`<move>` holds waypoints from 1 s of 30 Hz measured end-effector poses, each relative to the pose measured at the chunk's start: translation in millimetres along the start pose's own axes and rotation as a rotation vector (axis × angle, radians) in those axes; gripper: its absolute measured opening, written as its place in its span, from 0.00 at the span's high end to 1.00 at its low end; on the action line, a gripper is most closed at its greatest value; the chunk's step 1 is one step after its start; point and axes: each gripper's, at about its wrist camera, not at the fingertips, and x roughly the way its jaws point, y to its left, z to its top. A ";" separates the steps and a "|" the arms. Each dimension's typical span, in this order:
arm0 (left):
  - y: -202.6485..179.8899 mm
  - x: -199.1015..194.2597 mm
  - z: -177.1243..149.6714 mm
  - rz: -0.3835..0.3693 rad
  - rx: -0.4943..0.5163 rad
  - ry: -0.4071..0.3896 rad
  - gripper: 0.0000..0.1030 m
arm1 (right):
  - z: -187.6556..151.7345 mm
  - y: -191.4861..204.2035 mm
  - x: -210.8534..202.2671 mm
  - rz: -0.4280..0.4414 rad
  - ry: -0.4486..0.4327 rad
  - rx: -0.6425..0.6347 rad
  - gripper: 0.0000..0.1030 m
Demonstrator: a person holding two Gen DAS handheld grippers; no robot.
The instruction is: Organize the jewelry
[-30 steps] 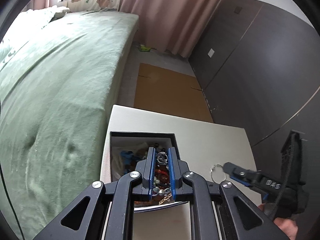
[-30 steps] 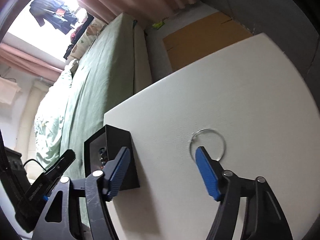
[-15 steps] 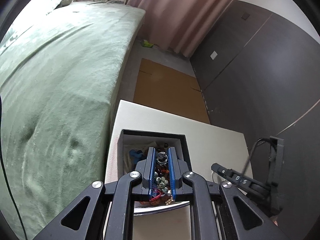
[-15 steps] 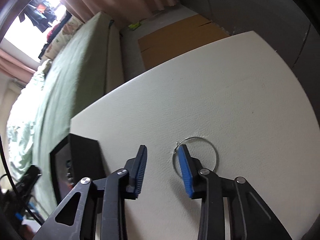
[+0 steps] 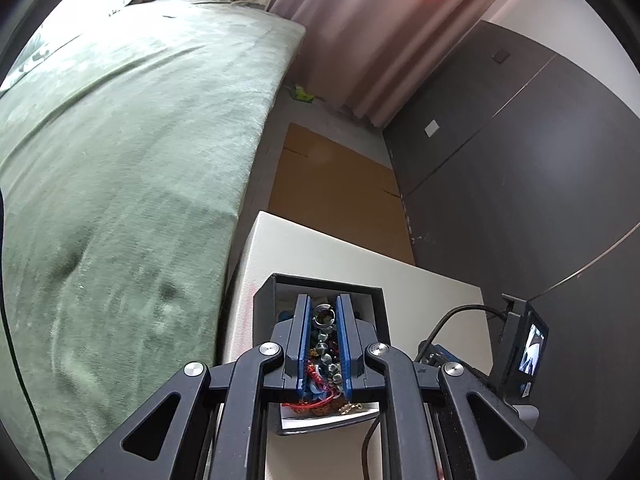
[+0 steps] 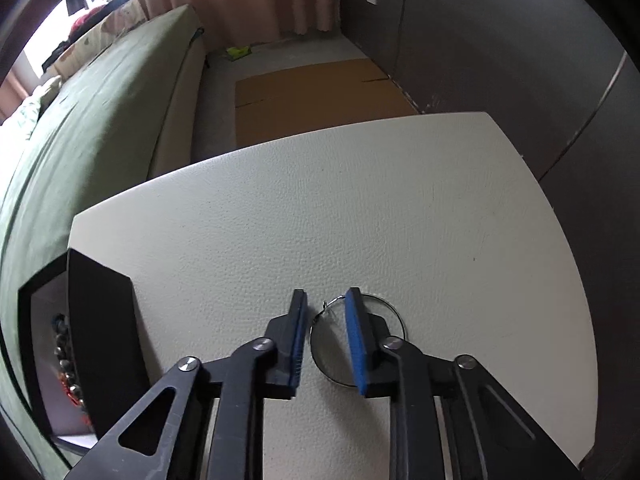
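Observation:
A thin silver hoop earring [image 6: 320,336] lies flat on the white table [image 6: 360,208]. My right gripper [image 6: 326,300] is low over it, jaws partly open, with the hoop's left edge between the blue pads and the right finger [image 6: 356,340] lying across the ring. A black jewelry box [image 5: 276,292] stands open at the table's left edge, holding beads and red cord [image 5: 324,352]; it also shows in the right wrist view [image 6: 100,320]. My left gripper [image 5: 323,308] hovers over the box, jaws narrowly open with nothing gripped.
A green bed [image 5: 120,140] runs along the left of the table. Flat cardboard [image 6: 312,92] lies on the floor beyond the far edge. Dark cabinets [image 5: 520,160] stand on the right. The right gripper's camera and cable [image 5: 524,344] show in the left wrist view.
My right gripper's jaws have narrowed and swung to straddle the hoop's left edge. My left gripper has risen a little above the box, keeping its narrow gap.

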 end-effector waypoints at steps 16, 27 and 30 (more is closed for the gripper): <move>-16.5 16.9 -10.9 0.005 0.049 0.081 0.87 | -8.6 -39.1 -47.2 0.323 -0.034 0.081 0.96; -13.4 12.4 -10.0 -0.029 -0.010 0.082 0.45 | -11.3 -20.9 -98.1 0.565 -0.154 0.049 0.96; -10.7 8.0 -7.1 -0.025 -0.013 0.066 0.44 | -11.9 -5.7 -102.6 0.634 -0.164 0.022 0.96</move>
